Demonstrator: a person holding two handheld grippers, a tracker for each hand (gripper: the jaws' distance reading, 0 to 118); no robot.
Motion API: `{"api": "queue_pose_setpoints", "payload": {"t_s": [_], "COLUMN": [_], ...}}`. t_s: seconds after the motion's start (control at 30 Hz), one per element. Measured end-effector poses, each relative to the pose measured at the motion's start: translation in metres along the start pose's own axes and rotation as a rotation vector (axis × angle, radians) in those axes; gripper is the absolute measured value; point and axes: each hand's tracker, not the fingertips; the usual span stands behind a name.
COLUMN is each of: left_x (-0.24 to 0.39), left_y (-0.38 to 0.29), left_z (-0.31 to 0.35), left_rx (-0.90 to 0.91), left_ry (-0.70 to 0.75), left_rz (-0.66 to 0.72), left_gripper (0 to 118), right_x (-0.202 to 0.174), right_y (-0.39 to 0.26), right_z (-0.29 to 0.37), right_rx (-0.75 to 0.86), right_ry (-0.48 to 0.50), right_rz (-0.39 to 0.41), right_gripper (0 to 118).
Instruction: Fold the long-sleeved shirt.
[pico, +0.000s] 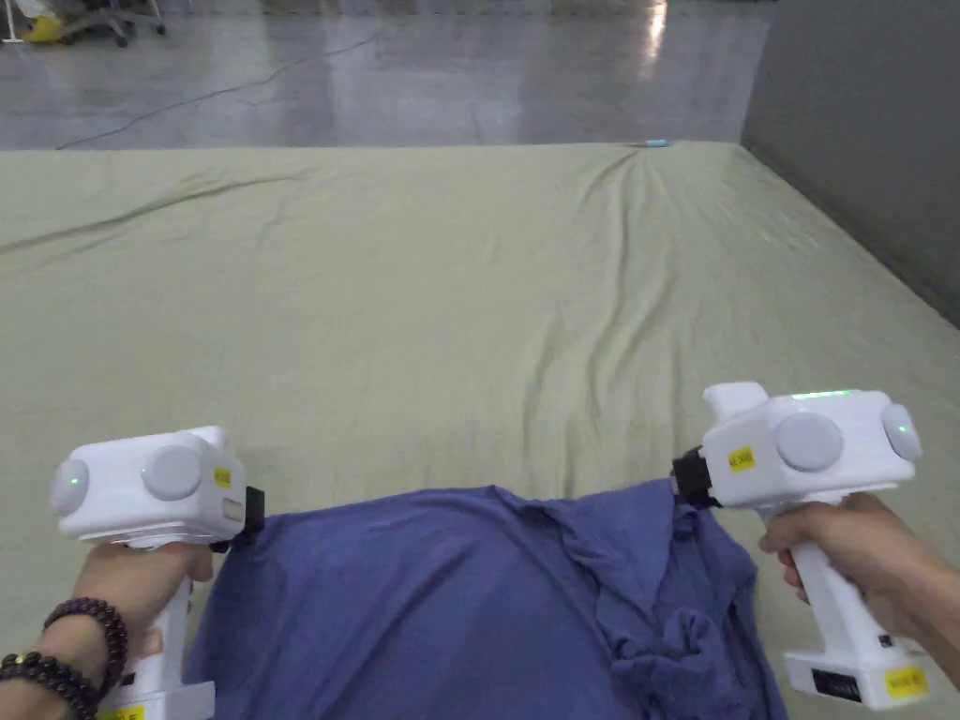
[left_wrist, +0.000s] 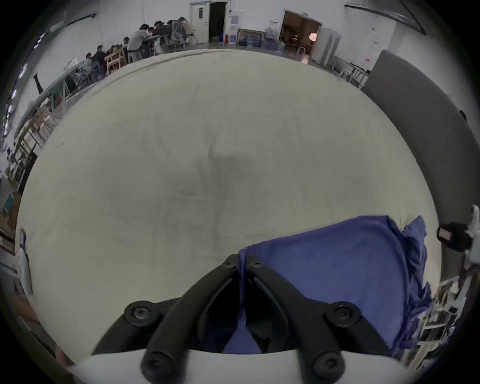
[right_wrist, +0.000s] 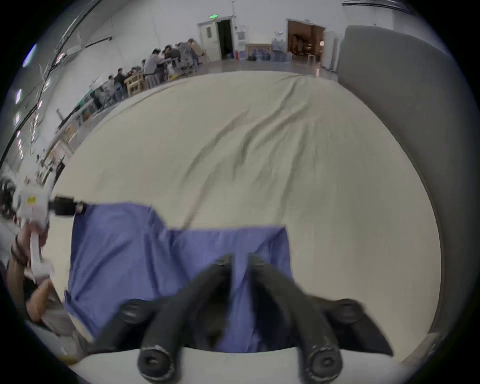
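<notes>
A blue long-sleeved shirt (pico: 450, 600) hangs stretched between my two grippers at the near edge of the olive-covered table (pico: 450, 309). My left gripper (pico: 251, 517) is shut on the shirt's upper left corner; in the left gripper view its black jaws pinch a fold of the blue cloth (left_wrist: 337, 259) at the left gripper's tips (left_wrist: 243, 262). My right gripper (pico: 686, 480) is shut on the upper right edge, and the right gripper view shows the shirt (right_wrist: 124, 246) clamped at the right gripper's tips (right_wrist: 240, 259). The cloth bunches in folds below the right gripper.
The wide olive sheet lies wrinkled ahead. A grey partition (pico: 862, 131) runs along the table's right side. A small teal object (pico: 656, 143) rests at the far edge. People sit at tables (left_wrist: 155, 39) far back in the hall.
</notes>
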Motion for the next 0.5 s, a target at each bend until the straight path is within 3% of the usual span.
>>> {"api": "queue_pose_setpoints", "payload": {"t_s": [0.03,0.07,0.1,0.17,0.23,0.33,0.4,0.47,0.5], "left_x": [-0.001,-0.002,-0.003,-0.001,0.001,0.005,0.006,0.006,0.006], "left_y": [0.002,0.004,0.006,0.008,0.009,0.008,0.008,0.007,0.006], "left_z": [0.005,0.011,0.016,0.022,0.027,0.028,0.028,0.027,0.027], "left_rx": [0.005,0.015,0.025,0.039,0.051,0.052,0.05,0.049,0.049], "left_ry": [-0.005,-0.01,-0.014,-0.012,-0.022,-0.035,-0.024,-0.025,-0.025], "left_rz": [0.011,0.012,0.009,-0.006,-0.009,-0.021,-0.03,-0.034,-0.033], "left_gripper": [0,0,0,0,0,0,0,0,0], "right_x": [0.005,0.009,0.014,0.021,0.016,0.011,0.008,0.003,0.003], "right_y": [0.011,0.021,0.03,0.039,0.042,0.04,0.035,0.036,0.036], "right_z": [-0.007,-0.018,-0.03,-0.053,-0.071,-0.091,-0.096,-0.092,-0.089], "right_rx": [-0.006,-0.037,-0.09,-0.173,-0.202,-0.223,-0.272,-0.25,-0.244], "right_ry": [-0.016,0.0,0.021,0.017,-0.046,-0.059,-0.035,-0.063,-0.042], "right_rz": [-0.039,-0.078,-0.101,-0.107,-0.067,-0.063,-0.117,-0.098,-0.108], "right_gripper": [52,72,74,72,69,42,34,9,9]}}
